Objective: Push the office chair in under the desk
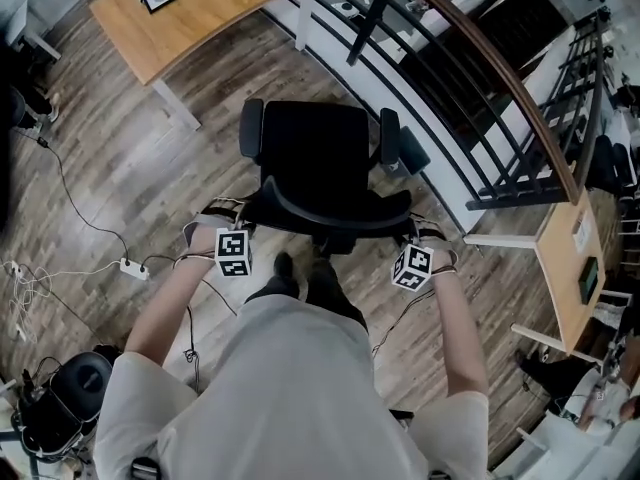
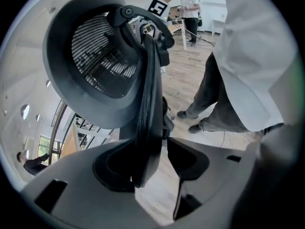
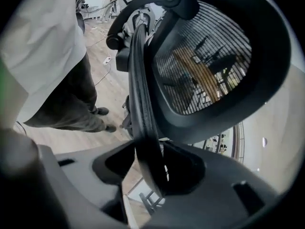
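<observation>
1 office chair [image 1: 320, 158] stands on open floor at the centre of the head view, well apart from the desk [image 1: 200, 18] at 11 o'clock, and a second desk [image 1: 560, 268] sits at 3 o'clock. 2 grippers straddle its backrest rim [image 2: 147, 104]. The left gripper [image 2: 159, 163] at 7 o'clock and the right gripper [image 3: 147, 168] at 5 o'clock are both spread, not pinching.

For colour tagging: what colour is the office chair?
Black; the office chair shows best in head view.
</observation>
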The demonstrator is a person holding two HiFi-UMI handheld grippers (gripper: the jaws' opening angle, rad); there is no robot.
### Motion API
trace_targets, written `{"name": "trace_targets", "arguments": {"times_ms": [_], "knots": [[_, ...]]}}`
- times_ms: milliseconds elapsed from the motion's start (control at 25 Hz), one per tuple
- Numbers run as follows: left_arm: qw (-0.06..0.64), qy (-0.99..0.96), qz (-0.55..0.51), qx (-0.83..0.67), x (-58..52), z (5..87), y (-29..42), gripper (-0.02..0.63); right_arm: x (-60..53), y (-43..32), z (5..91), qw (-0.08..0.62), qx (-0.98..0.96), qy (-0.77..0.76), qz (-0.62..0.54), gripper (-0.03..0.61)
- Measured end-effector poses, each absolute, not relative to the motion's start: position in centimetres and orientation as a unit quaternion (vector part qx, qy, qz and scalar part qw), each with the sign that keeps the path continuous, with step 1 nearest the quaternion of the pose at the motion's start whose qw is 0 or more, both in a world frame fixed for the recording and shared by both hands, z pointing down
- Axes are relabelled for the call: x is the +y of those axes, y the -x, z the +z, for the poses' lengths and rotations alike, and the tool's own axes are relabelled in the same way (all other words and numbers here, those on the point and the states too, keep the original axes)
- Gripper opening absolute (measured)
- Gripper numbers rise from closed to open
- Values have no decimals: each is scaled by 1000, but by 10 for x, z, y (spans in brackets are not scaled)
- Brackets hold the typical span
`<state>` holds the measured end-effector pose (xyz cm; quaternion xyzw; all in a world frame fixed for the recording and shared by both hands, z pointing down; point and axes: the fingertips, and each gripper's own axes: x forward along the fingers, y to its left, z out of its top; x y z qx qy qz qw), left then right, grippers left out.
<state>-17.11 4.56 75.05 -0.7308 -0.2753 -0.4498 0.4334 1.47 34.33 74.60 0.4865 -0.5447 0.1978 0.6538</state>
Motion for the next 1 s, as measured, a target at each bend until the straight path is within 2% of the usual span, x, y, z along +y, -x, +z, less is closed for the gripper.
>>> {"name": "trace_targets", "arguments": {"times_ms": [240, 600, 680, 1000], "knots": [[438, 713, -482, -258, 33, 777, 166, 199, 343, -18, 772, 669, -563, -442, 202, 172], [437, 715, -479, -263, 42, 784, 153, 110, 342, -28, 787, 699, -537, -435, 182, 167], [434, 715, -481, -262, 42, 784, 152, 104, 339, -33, 784, 703, -531, -442, 168, 93], [426, 714, -488, -265, 44, 784, 149, 101, 338, -39, 784, 697, -543, -438, 162, 81]]}}
